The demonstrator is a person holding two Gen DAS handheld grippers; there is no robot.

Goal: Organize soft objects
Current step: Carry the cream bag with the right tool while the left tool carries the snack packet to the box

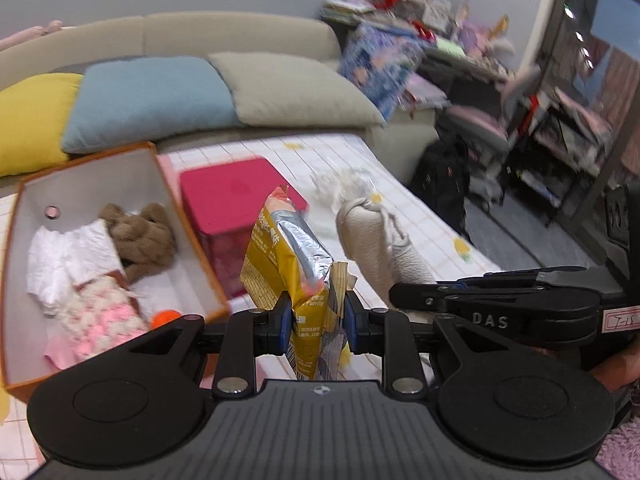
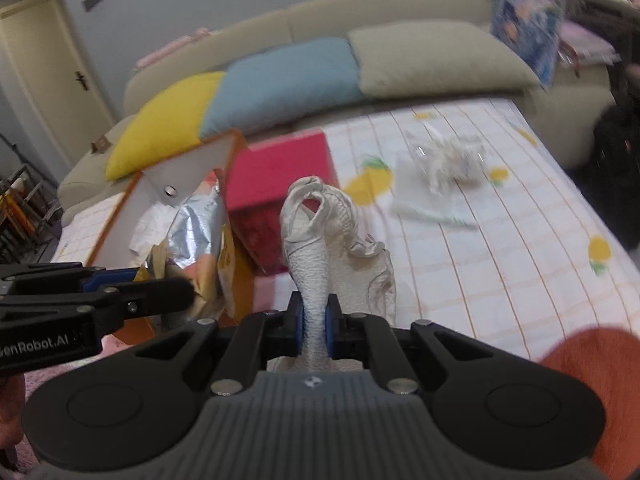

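Between the blue pads of the left gripper (image 1: 316,320) a crumpled gold and silver snack bag (image 1: 294,264) was clamped, standing upright above the table; just to its right, the right gripper (image 2: 315,330) was clenched on a bunched cream-white cloth (image 2: 316,240), whose upper end rose in a twisted knot while a loose fold hung off to the right; in the left wrist view that cloth (image 1: 372,240) showed beside the bag, with the right gripper's black body crossing below it; on the left stood an orange-edged box (image 1: 16,240) with white inner walls, holding a brown plush toy (image 1: 138,236), a white crumpled cloth (image 1: 68,260), a pink and white knitted piece (image 1: 104,312) and a small orange ball (image 1: 164,317); just right of the box sat a magenta box (image 1: 240,196) with its lid on; farther back on the checked tablecloth (image 2: 500,280), printed with yellow fruit, lay a clear plastic bag with white stuffing (image 2: 448,164), well apart from both grippers; behind the table a beige sofa (image 1: 240,32) carried a yellow cushion (image 1: 32,116), a blue cushion (image 1: 148,100) and a grey-beige cushion (image 1: 296,92); both views were blurred
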